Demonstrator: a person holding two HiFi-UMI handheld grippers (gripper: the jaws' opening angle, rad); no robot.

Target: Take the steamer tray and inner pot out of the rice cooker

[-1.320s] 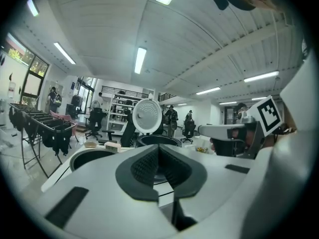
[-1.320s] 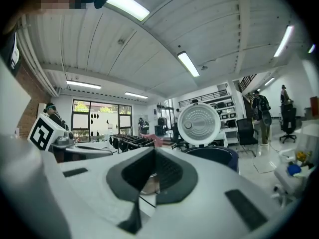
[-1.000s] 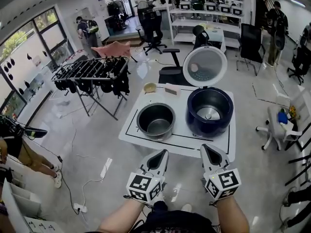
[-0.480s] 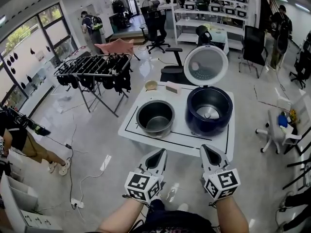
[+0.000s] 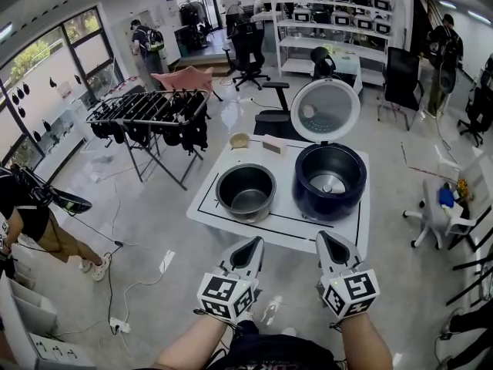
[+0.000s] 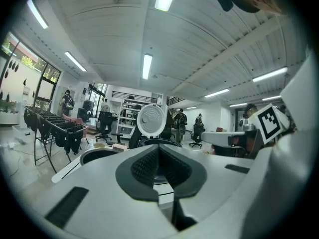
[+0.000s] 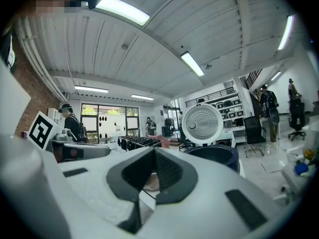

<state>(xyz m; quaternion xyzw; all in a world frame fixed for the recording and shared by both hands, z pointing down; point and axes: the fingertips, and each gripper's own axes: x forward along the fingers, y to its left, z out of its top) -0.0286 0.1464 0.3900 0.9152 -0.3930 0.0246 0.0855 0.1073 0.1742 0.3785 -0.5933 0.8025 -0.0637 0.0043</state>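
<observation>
On the white low table [image 5: 231, 214] a dark blue rice cooker [image 5: 330, 180] stands at the right with its round lid [image 5: 324, 110] swung up and its cavity showing a bare heating plate. The grey metal inner pot [image 5: 246, 191] sits on the table to the cooker's left. No steamer tray shows apart from it. My left gripper [image 5: 251, 249] and right gripper [image 5: 332, 245] hover side by side in front of the table's near edge, both shut and empty. The cooker [image 7: 214, 156] and lid [image 6: 151, 119] appear ahead in both gripper views.
A small yellow bowl [image 5: 238, 139] and a pale box [image 5: 273, 143] lie at the table's far edge. A clothes rack [image 5: 146, 114] stands to the left, office chairs [image 5: 248, 45] and shelves [image 5: 331, 21] behind. People stand at the room's edges. Cables [image 5: 123, 284] trail over the floor.
The head view has shifted slightly, so the table sits a little higher in frame. Both grippers stay where they were, shut.
</observation>
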